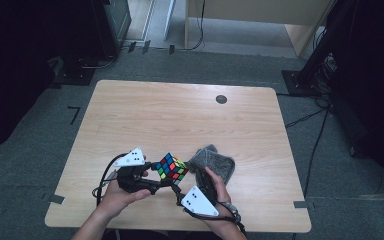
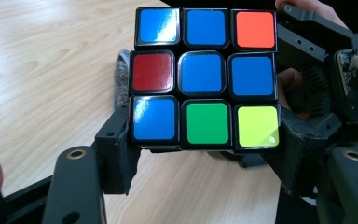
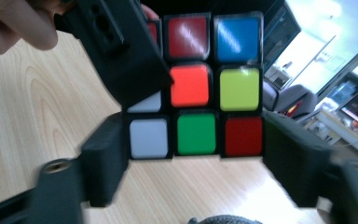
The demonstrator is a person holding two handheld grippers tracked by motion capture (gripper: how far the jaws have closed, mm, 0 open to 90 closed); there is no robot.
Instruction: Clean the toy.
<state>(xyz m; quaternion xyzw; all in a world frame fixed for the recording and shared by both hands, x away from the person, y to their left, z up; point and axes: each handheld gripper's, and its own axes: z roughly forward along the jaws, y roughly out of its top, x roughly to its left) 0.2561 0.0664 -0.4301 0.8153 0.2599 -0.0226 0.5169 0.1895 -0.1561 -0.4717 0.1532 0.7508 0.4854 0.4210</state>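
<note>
**Cube held between two grippers above the table's near edge**

The cube (image 1: 171, 166) sits off the table (image 1: 180, 110), held in the air over its near part, a little left of the middle. The left gripper (image 1: 156, 181) is clenched on it: in the left gripper view its two black jaws press the cube's (image 2: 205, 77) bottom row from either side, and that face shows mostly blue tiles with one red, one orange, one green and one yellow.

The right gripper (image 1: 180, 192) comes in from below and to the right. In the right gripper view its jaws flank the lowest row of the cube (image 3: 196, 84), the left jaw against the white corner tile, the right one beside the red corner tile. That picture is blurred, so I cannot tell whether the pads press on the cube or only stand close. The left gripper's jaw crosses the top left of that view, covering part of the cube.

A grey cloth (image 1: 213, 162) lies crumpled on the table just right of the cube, touching the right hand (image 1: 215, 187). Both hands are close to the table's near edge. The far half of the table is open wood, with a small dark round mark (image 1: 221, 99) near the far edge, well apart from the cube. The left side of the table is also free.
</note>
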